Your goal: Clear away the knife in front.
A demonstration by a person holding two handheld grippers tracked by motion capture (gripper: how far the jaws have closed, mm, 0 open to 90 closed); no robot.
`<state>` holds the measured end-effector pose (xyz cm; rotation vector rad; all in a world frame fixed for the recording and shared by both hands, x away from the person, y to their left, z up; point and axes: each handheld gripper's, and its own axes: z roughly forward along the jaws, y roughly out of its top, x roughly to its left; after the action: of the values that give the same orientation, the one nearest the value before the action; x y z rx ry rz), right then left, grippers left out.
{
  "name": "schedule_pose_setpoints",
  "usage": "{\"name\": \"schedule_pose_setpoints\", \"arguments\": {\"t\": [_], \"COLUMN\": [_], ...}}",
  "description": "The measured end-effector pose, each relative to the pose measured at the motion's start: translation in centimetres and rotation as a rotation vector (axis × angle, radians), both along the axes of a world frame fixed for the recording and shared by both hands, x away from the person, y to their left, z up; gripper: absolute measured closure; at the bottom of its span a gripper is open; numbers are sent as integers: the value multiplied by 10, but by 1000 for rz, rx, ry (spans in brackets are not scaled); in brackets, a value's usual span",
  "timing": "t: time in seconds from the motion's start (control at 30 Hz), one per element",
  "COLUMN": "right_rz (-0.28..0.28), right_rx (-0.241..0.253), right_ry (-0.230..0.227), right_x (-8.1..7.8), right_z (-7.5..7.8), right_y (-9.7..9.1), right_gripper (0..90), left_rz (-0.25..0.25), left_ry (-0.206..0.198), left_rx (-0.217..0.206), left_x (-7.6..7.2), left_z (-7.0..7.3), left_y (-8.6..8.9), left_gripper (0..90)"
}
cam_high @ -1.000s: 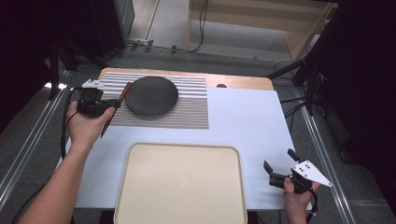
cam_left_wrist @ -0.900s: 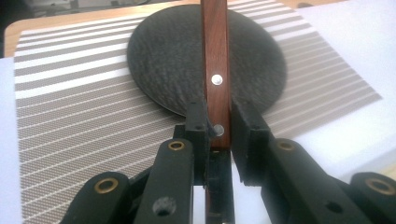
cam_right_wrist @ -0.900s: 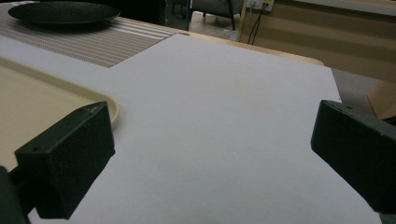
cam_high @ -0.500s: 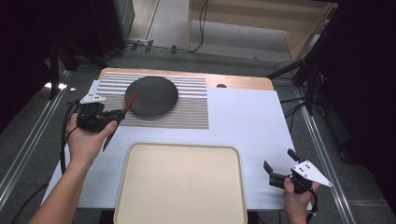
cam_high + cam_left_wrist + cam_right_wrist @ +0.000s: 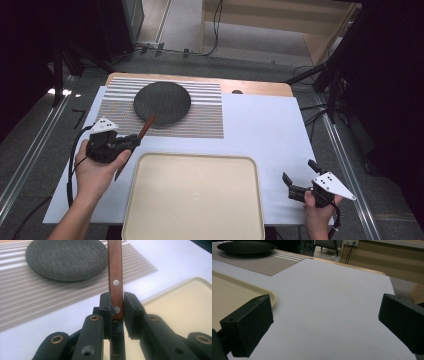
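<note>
Clamped in my left gripper (image 5: 131, 141) is a wooden handle (image 5: 115, 277) with two metal rivets showing. In the left gripper view the jaws press on the handle from both sides near its lower rivet, and the handle rises straight up between them toward the plate (image 5: 67, 258). From the high view the handle (image 5: 146, 124) slants up and to the right from the gripper, its far end lying over the striped mat (image 5: 200, 120) right at the plate's (image 5: 162, 102) near rim; I cannot tell whether it touches the rim. A dark thin length (image 5: 120, 170) runs down from under the gripper toward the tray's left edge; it may be the tool's other end, but it is too small for me to say what kind of tool this is. My left hand (image 5: 97, 170) wraps the gripper body just left of the tray (image 5: 192, 200).

The plate is dark, round and textured, sitting on the mat at the far left of the white table cover (image 5: 265, 130). The tray is cream, with rounded corners, and lies at the near edge of the table between my two hands.

My right gripper (image 5: 295, 186) is held low at the near right corner, just right of the tray, with its jaws spread wide and nothing between them. In the right gripper view bare white cover (image 5: 332, 302) lies between the two pads, the tray's corner (image 5: 242, 290) sits at the left, and the plate (image 5: 247, 247) is far off on the mat (image 5: 269, 263).
</note>
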<state>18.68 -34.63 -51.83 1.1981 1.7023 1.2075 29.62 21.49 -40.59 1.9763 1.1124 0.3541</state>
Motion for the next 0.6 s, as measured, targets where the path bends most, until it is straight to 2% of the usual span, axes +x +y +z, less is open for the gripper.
{"name": "schedule_pose_setpoints", "arguments": {"t": [0.03, 0.07, 0.2, 0.33, 0.6], "right_rz": [1, 1, 2, -1, 1], "right_rx": [-1, 0, 0, 5, 7], "right_ry": [-2, -2, -3, 0, -3], "right_x": [0, 0, 0, 0, 0], "right_z": [0, 0, 0, 0, 0], "right_y": [0, 0, 0, 0, -1], "right_gripper": [0, 0, 0, 0, 0], "left_rz": [0, -7, -13, -24, -42], "left_ry": [0, 8, 14, 26, 43], "left_rx": [0, -12, -9, -30, -30], "left_x": [0, -6, -19, -31, -51], "left_z": [0, -2, -8, -13, -25], "left_y": [0, -1, -6, -10, -21], "left_gripper": [772, 772, 772, 772, 772]}}
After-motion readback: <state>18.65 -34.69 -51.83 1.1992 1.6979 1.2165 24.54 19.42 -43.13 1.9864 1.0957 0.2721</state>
